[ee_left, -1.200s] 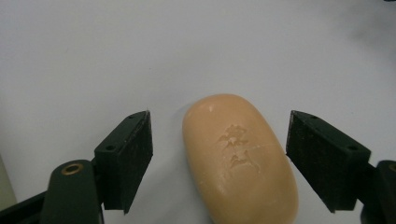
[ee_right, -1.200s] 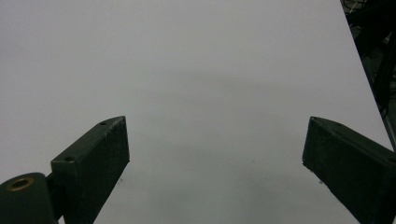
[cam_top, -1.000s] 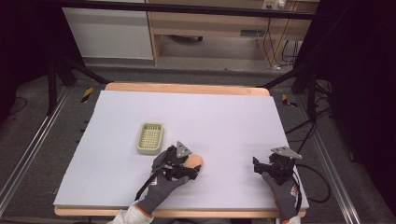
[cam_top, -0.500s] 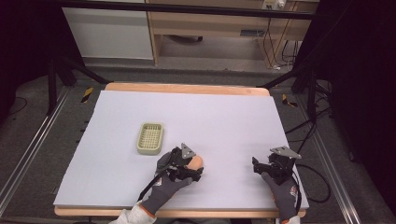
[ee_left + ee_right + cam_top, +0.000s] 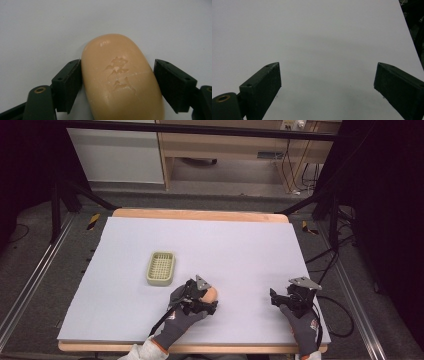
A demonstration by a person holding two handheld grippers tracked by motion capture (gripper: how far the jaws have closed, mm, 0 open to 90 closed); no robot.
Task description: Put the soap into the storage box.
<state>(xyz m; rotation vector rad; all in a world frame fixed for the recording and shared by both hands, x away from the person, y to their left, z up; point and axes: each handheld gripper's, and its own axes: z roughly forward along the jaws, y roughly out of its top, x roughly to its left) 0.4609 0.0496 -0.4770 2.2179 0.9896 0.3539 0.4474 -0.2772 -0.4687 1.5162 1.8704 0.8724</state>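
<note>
Covering table (image 5: 200, 215): pale sheet (image 5: 240, 250) | dark room | grey floor (image 5: 30, 250)

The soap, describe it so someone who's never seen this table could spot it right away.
On the white table, look near the front edge, right of the pale green tray. The soap lies between the left tongs: a smooth peach oval bar with stamped characters on top, the one rounded thing there.

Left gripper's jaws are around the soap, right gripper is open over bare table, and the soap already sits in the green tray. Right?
Not quite: the soap lies on the table, apart from the green tray, as the high view shows. The rest holds: left gripper around it, right gripper open.
</note>
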